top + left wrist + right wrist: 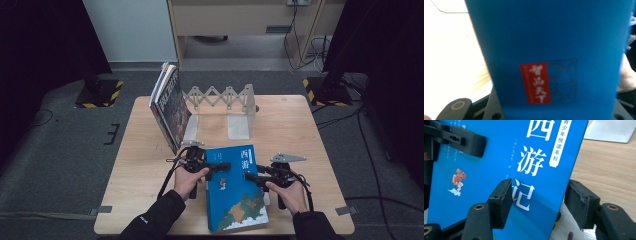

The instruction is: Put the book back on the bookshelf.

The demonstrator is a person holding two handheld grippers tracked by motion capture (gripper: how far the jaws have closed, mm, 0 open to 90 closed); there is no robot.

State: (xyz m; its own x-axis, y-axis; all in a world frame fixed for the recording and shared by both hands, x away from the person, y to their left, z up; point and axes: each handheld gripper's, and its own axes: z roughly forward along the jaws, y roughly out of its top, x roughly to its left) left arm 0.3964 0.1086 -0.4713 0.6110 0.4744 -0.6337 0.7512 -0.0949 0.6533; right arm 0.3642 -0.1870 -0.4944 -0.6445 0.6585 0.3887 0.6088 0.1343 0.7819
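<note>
The blue book (235,192) lies in front of the bookend rack (222,97). The left gripper (220,167) seems clamped on its spine edge; the right gripper (537,205) straddles the opposite edge, jaws wide. Both should close squarely before lifting.

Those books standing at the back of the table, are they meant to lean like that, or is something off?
The two upright books tilt to one side against the left end of the grey folding metal bookend rack, not standing straight. Nearer the person, the blue paperback book lies slightly skewed to the light wooden table's edge. Nothing looks damaged or spilled.
</note>
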